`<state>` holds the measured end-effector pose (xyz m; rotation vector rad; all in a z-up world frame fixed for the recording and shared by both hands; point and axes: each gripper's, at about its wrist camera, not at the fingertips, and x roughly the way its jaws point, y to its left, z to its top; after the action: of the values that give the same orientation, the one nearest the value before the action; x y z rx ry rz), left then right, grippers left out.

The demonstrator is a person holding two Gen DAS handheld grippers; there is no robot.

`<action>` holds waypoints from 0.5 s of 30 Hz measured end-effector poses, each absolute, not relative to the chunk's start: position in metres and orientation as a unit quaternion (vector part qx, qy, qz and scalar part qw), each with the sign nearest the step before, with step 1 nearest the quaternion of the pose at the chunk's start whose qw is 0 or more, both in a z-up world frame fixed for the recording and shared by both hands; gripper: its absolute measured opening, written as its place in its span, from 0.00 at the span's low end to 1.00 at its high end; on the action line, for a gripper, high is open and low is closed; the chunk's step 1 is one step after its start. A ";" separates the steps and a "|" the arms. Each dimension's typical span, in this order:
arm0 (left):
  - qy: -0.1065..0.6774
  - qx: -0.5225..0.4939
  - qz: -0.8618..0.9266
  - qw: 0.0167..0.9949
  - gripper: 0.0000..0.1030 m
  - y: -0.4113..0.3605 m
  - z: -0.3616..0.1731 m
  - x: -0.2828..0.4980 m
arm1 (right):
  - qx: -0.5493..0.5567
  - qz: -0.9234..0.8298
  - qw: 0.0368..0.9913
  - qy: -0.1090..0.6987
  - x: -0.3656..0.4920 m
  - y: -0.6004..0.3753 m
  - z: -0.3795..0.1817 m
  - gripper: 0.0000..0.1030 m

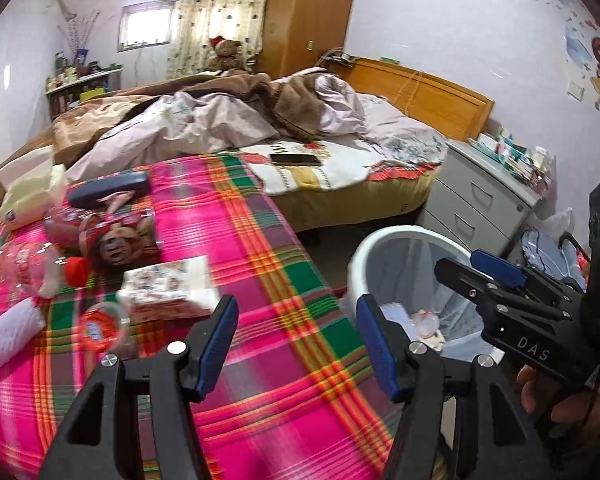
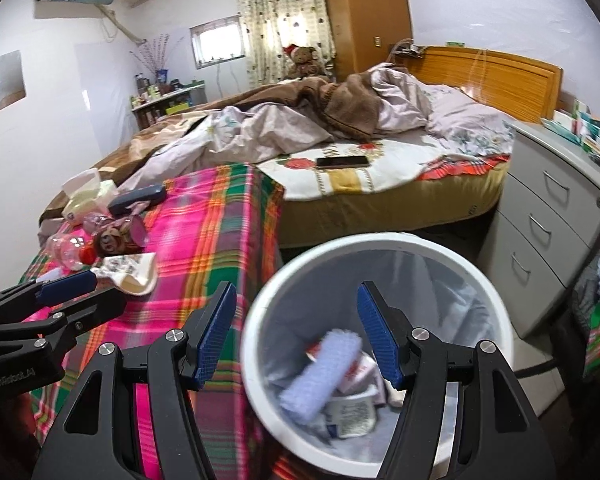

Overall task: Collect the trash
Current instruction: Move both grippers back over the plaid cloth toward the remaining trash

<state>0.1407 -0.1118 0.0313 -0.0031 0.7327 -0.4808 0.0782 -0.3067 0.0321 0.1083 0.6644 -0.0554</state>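
Note:
A white trash bin (image 2: 260, 300) with a pale liner stands beside the plaid-covered table (image 1: 260, 260); it also shows in the left wrist view (image 1: 365, 248). In it lie a white foam sleeve (image 2: 323, 368) and crumpled wrappers (image 2: 351, 412). My right gripper (image 2: 296, 336) is open and empty above the bin. My left gripper (image 1: 296, 344) is open and empty over the table's right edge. On the table lie a white foam sleeve (image 1: 10, 330), a clear cup with a red lid (image 1: 100, 326), a printed paper packet (image 1: 168, 286), and a clear plastic bottle with a red cap (image 1: 32, 268).
A doll (image 1: 116, 246), a dark glasses case (image 1: 108, 190) and a tissue pack (image 1: 32, 196) lie at the table's far left. Behind is an unmade bed with a phone (image 1: 296, 159). A grey drawer cabinet (image 1: 475, 208) stands to the right of the bin.

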 end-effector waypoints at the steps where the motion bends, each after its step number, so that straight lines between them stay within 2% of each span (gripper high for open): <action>1: 0.354 -0.005 -0.226 0.908 0.62 -0.104 0.032 0.142 | 0.051 -0.022 0.944 0.325 0.080 -0.302 0.032 0.62; 15: 0.347 -0.030 -0.122 0.930 0.62 0.020 0.026 0.154 | 0.036 0.055 0.940 0.335 0.114 -0.228 0.027 0.62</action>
<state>0.1541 0.0197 0.0265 -0.0621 0.7100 -0.2503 0.1140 -0.2278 0.0269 0.0725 0.6837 0.1113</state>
